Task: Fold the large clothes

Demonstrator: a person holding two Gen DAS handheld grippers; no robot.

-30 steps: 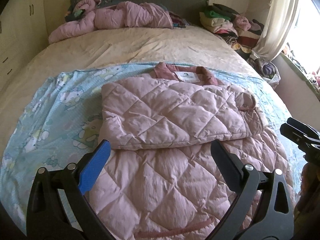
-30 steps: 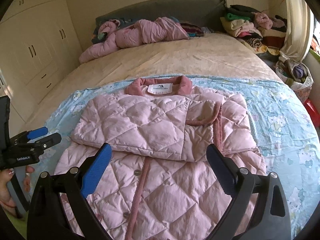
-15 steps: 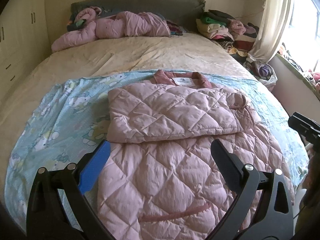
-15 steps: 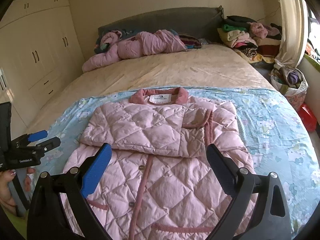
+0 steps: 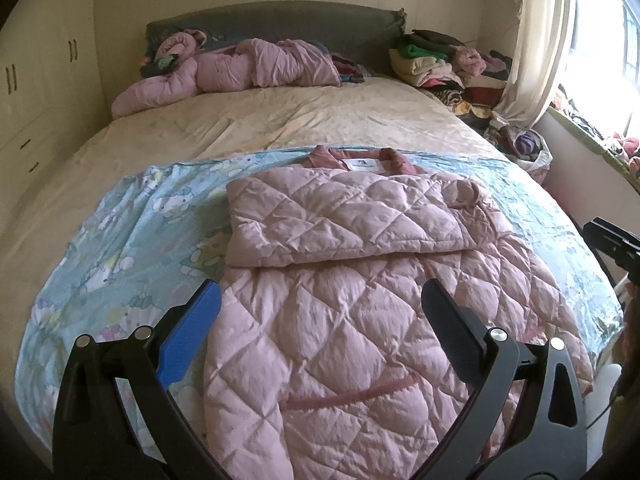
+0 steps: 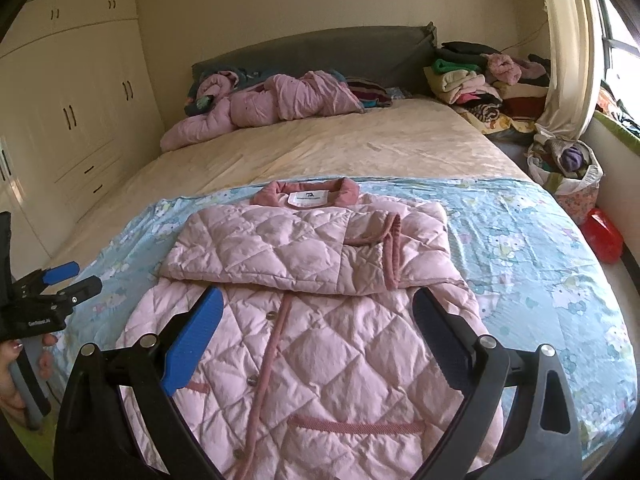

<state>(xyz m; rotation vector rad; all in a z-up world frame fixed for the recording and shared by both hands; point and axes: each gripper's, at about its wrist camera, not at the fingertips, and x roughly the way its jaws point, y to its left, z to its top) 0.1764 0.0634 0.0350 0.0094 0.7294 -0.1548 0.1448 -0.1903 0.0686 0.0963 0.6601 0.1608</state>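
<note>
Both grippers, left [image 5: 320, 312] and right [image 6: 316, 320], have drawn back, fingers apart and empty; the pink quilted jacket [image 6: 304, 344], sleeves folded across, now awaits its hem fold.

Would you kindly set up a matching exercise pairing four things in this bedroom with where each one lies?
Things:
1. quilted pink coat
2. crumpled pink jacket
3. stack of folded clothes
4. red container

Places:
A. on the floor right of the bed
B. spread on the blue sheet
C. against the headboard
D. in the far right corner by the curtain

Pairs: 1-B, 2-C, 3-D, 4-A
</note>
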